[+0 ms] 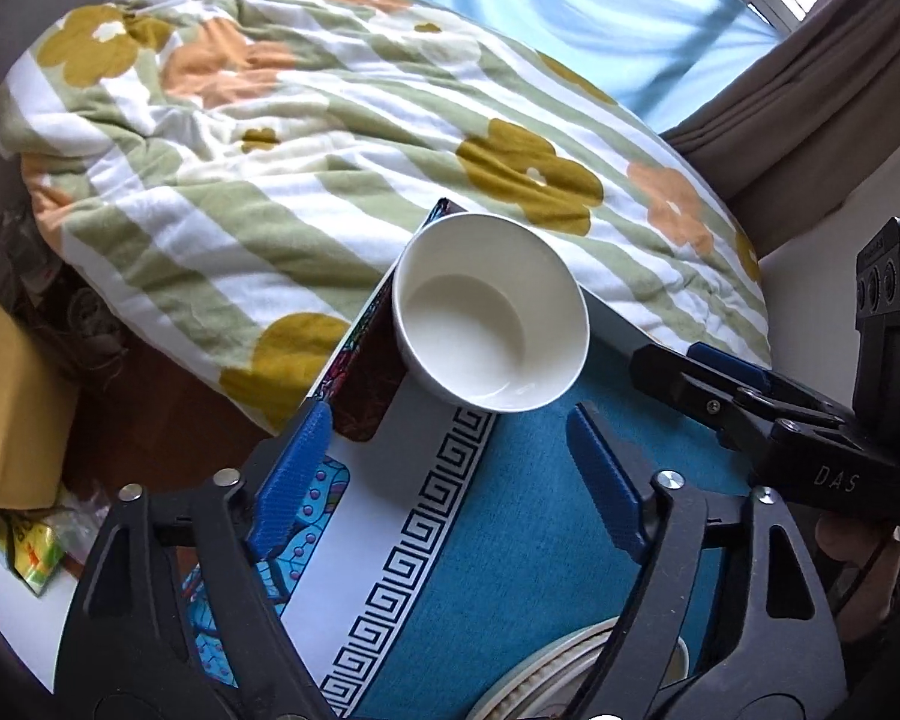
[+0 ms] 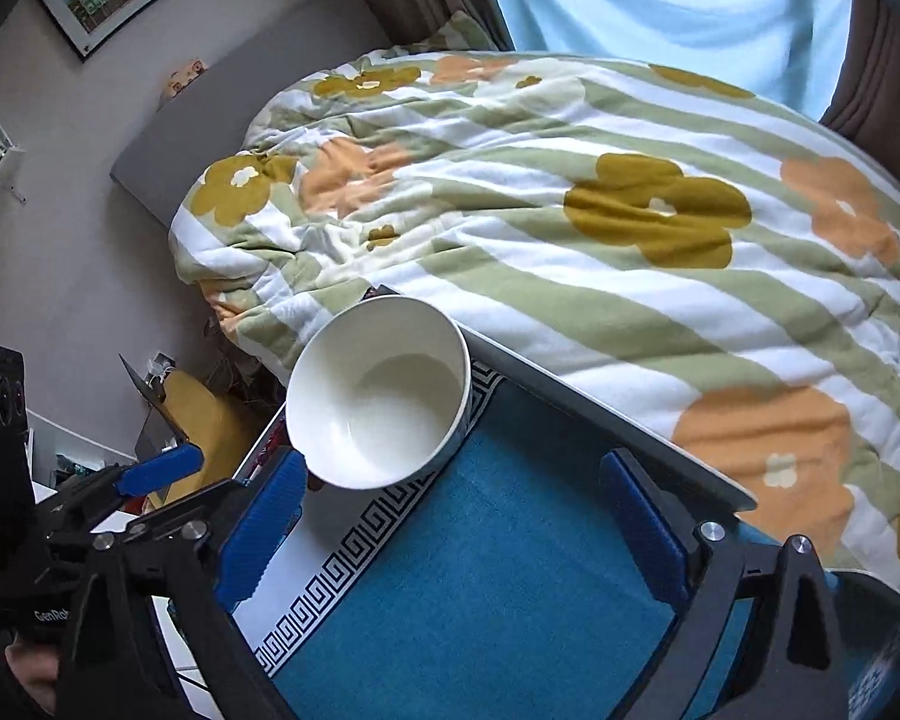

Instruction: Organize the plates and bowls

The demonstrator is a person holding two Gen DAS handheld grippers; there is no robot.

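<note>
A white empty bowl [image 1: 491,313] stands upright near the far corner of the table on the blue mat [image 1: 540,510]; it also shows in the right wrist view [image 2: 379,391]. My left gripper [image 1: 450,480] is open and empty, a little short of the bowl. My right gripper [image 2: 450,525] is open and empty, with its left fingertip [image 2: 270,516] close to the bowl's near side. The right gripper's body [image 1: 810,420] shows at the right of the left wrist view. A plate's rim [image 1: 546,678] peeks out under the left gripper at the bottom edge.
A bed with a flowered striped duvet [image 2: 600,210] lies just beyond the table's far edge [image 2: 600,414]. The mat has a white band with a black key pattern [image 1: 426,516]. A brown cardboard box [image 1: 6,408] and clutter lie on the floor at the left.
</note>
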